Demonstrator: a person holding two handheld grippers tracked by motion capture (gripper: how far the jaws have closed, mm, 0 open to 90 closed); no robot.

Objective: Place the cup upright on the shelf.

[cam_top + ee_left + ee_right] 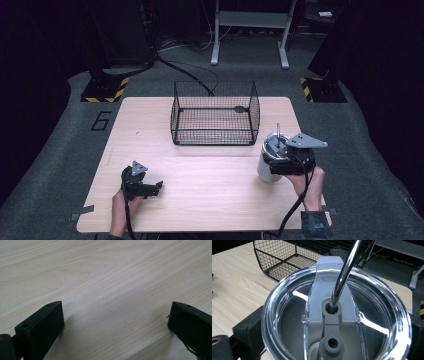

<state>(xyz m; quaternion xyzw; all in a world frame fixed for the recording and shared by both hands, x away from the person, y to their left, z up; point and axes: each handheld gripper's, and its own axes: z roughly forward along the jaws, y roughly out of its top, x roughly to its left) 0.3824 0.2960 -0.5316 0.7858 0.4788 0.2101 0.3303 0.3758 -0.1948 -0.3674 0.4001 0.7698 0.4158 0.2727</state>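
Tumbler [266, 159] with clear lid, metal straw [344, 272] | clamped by right gripper [290, 161] | wire basket [215, 112] just behind | left gripper [145, 189] spread wide over bare table [210, 185].

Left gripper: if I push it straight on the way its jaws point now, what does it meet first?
Most likely the bare table top. The left gripper has its jaws wide apart with only wood ahead. In the high view it points right, toward open table short of the tumbler, though depth is unclear.
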